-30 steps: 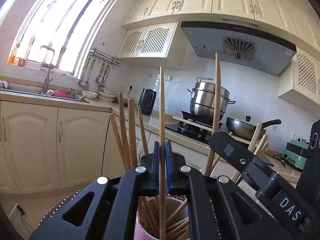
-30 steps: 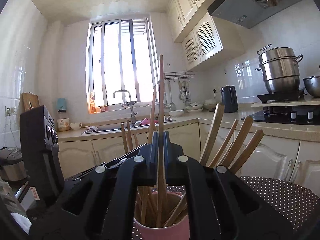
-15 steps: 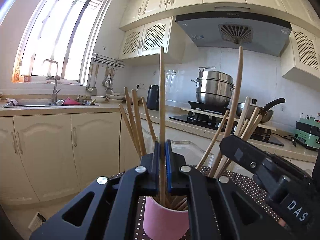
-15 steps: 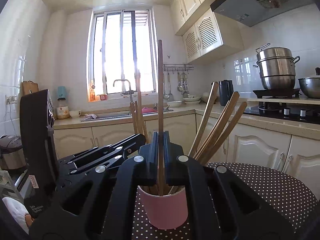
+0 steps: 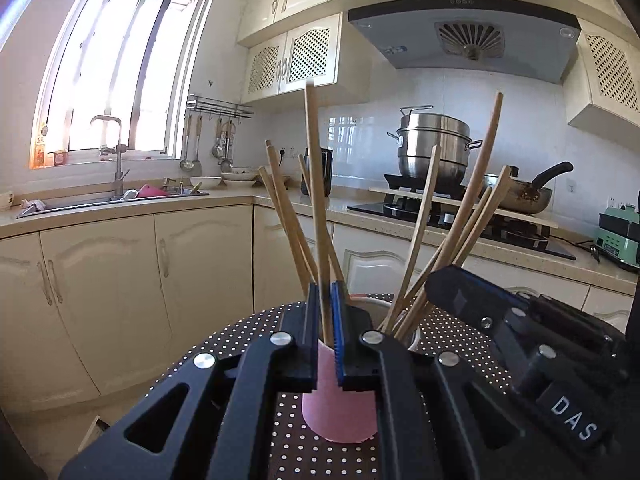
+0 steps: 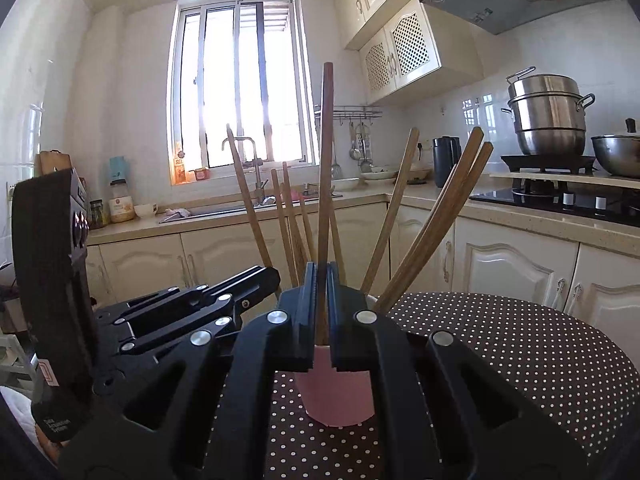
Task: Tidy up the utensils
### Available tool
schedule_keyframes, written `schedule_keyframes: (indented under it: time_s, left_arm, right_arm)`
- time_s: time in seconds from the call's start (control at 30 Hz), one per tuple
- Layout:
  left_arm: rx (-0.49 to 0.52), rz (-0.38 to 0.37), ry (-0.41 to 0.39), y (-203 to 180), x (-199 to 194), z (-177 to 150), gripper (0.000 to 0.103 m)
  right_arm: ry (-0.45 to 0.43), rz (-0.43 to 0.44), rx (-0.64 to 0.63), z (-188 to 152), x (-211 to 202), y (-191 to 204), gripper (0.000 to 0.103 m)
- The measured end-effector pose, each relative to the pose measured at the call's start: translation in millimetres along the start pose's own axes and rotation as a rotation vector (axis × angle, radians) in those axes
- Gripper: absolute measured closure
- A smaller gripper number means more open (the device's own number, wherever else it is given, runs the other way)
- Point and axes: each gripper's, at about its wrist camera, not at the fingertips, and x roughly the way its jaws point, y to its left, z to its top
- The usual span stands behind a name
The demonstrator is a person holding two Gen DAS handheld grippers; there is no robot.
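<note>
- The left gripper (image 5: pixel 325 322) has its jaws nearly closed, with one pale chopstick (image 5: pixel 317 200) between them; the stick stands almost upright and its lower end goes down into the pink cup (image 5: pixel 338 412); a thin gap shows on each side of the stick, so whether the pads press it cannot be told.
- The right gripper (image 6: pixel 321 304) has its jaws drawn in on a darker brown chopstick (image 6: pixel 326 168); that stick too is close to upright and runs down into the same cup (image 6: pixel 336 396).
- The cup stands on the round worktop (image 6: pixel 520 352), which is covered by a dark cloth with white dots; it sits toward the near edge, just beyond both sets of jaws.
- More wooden chopsticks (image 5: pixel 460 216) fan out of the cup, some leaning left and some leaning right.
- The two grippers flank the cup; in the left wrist view the right gripper's body carries the white letters "DAS" (image 5: pixel 572 416); in the right wrist view the left gripper's housing has a small white label (image 6: pixel 56 428) too small to read.
- Behind, on the kitchen counter: a stacked steel steamer pot (image 5: pixel 434 144) on the hob, a dark-handled pan (image 5: pixel 524 196) beside it, a black kettle (image 6: pixel 446 156), and a sink with a tap (image 5: pixel 112 148) under the window.
</note>
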Motion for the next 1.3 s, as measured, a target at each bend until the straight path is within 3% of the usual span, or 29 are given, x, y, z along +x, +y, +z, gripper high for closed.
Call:
schedule_keyframes:
  time_s: [0.07,0.13,0.3,0.53,0.6,0.67,0.8,0.9,1.07,1.17,1.3]
  left_arm:
    - [-0.002,0.001,0.014,1.7,-1.7,-1.5,0.091]
    - [-0.01,0.007,0.022,4.4,-4.8,-2.2,0.074]
    - [-0.015,0.028,0.022,8.6,-18.5,-0.4,0.073]
    - [-0.013,0.098,0.009,7.4,-54.1,12.4,0.055]
    - [-0.002,0.112,0.003,4.2,-65.9,16.7,0.051]
    - [0.009,0.12,-0.007,-1.1,-83.5,20.2,0.046]
    - [0.009,0.099,-0.035,-8.1,-117.9,26.8,0.042]
    - [-0.002,0.086,-0.036,-12.0,-145.7,31.7,0.039]
    - [0.022,0.118,-0.079,-21.6,-192.6,38.0,0.038]
    - [0.02,0.092,-0.075,-28.8,-220.1,41.1,0.037]
    - [0.073,0.13,-0.111,-41.5,-258.0,42.9,0.032]
  right_arm:
    - [0.008,0.006,0.003,-1.1,-1.6,1.8,0.097]
    - [0.011,0.008,0.008,-0.2,-3.9,2.9,0.097]
    - [0.0,0.004,0.035,6.4,-16.3,3.9,0.097]
    - [-0.011,-0.011,0.05,16.0,-46.8,11.7,0.096]
    - [-0.016,-0.036,0.051,19.0,-61.5,15.5,0.087]
    - [-0.025,-0.064,0.047,22.5,-77.1,20.3,0.05]
    - [-0.038,-0.111,0.01,29.7,-110.6,35.1,0.047]
    - [-0.054,-0.152,0.005,32.4,-137.4,45.4,0.034]
    - [-0.074,-0.2,-0.01,36.2,-183.3,64.4,0.028]
    - [-0.08,-0.224,-0.03,40.1,-206.1,77.2,0.023]
    - [-0.098,-0.253,-0.045,44.3,-235.8,95.5,0.019]
